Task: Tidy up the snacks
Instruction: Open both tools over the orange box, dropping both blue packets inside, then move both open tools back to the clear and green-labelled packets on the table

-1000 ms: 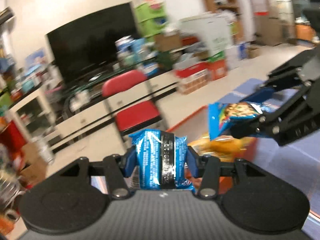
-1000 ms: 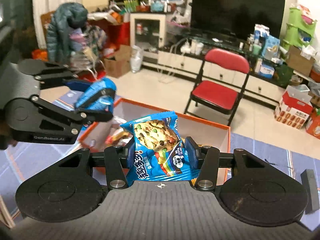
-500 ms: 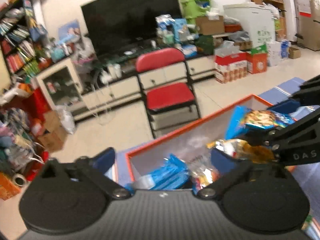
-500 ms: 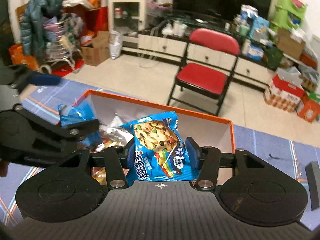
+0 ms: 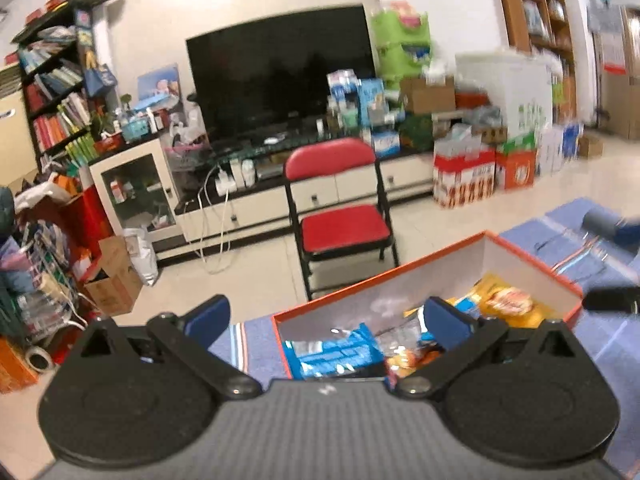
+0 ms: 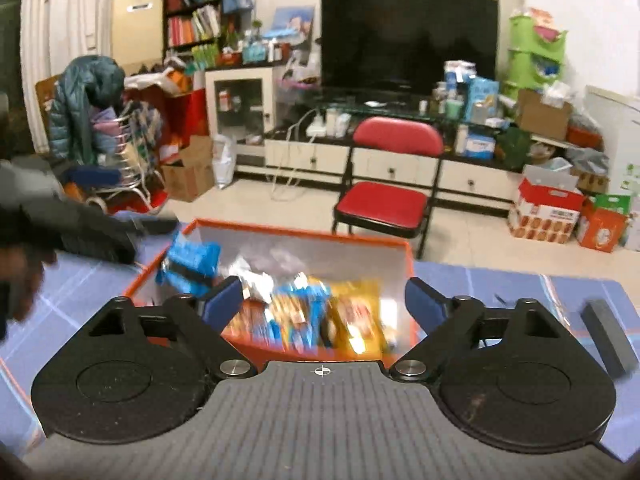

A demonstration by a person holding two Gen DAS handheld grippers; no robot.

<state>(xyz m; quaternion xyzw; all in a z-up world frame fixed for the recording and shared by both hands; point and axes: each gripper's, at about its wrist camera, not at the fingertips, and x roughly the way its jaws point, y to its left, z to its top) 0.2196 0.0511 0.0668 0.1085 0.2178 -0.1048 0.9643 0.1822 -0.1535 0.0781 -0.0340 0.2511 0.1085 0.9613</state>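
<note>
Now both your claws stand wide apart and hold nothing: the left gripper and the right gripper each hover just above the near edge of the orange box, looking down into it. Between them, the snacks lie heaped inside, straight ahead and below your right claw, so that arm looks better placed for a drop or pick. They are crinkly packets, and the blue packet leans against the box's left wall.
</note>
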